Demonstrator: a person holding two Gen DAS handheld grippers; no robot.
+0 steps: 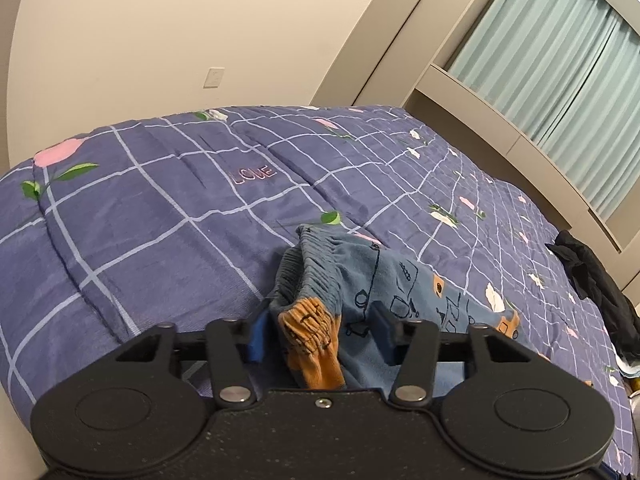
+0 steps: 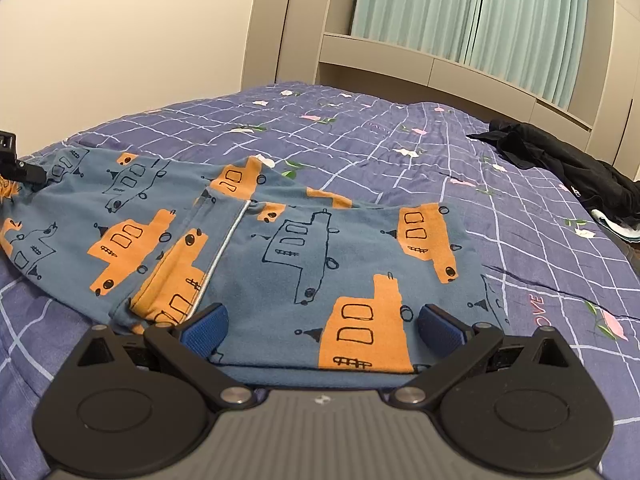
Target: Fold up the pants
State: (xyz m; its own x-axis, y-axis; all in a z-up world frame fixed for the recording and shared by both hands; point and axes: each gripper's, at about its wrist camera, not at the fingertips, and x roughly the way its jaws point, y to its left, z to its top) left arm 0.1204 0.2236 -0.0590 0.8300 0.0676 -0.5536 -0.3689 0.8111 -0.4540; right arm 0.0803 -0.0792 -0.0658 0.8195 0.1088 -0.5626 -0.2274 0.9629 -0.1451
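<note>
On the quilted bed point(image 2: 360, 128), the left gripper point(image 1: 316, 332) pinched the pants point(image 2: 300, 248) by the bunched waistband point(image 1: 316, 276), seemingly anchoring it; the right gripper point(image 2: 322, 326) hovered, fingers point(image 2: 204, 330) spread, over a leg.

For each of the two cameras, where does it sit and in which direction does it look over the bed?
Left wrist: on the left gripper, low over the bed, facing the wall; fingers straddle the bunched waistband of the pants.
Right wrist: on the right gripper, at the leg end of the pants, facing the curtains; open fingers straddle the hem. The left gripper shows at far left.
Shared: pants, bed, curtains, dark clothes.
</note>
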